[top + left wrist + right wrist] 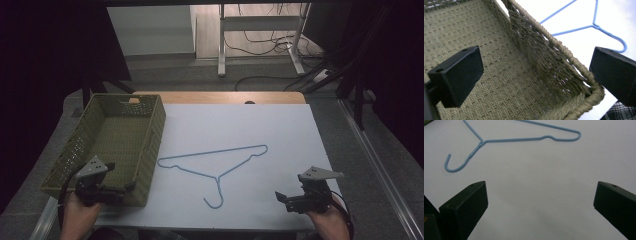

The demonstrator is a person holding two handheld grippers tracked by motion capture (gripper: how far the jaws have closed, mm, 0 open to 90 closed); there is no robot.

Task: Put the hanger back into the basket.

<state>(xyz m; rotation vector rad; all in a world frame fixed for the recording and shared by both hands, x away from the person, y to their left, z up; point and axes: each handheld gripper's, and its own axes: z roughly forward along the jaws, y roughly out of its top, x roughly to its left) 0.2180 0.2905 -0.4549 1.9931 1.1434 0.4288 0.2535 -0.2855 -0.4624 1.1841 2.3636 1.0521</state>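
Hanger (218, 168), blue wire, lies flat mid-sheet on our white table (280, 130), hook nearest us. Our left gripper (117, 192) spreads its jaws wide across the woven basket's (150, 145) near corner; our right gripper (281, 198) gapes empty over bare sheet, near the hanger.

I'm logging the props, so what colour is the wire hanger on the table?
The hanger is light blue, clearest in the right gripper view against the white table cover.

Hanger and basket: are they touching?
Apart. The high view shows bare white table surface between the blue hanger's left tip and the woven basket's right wall.
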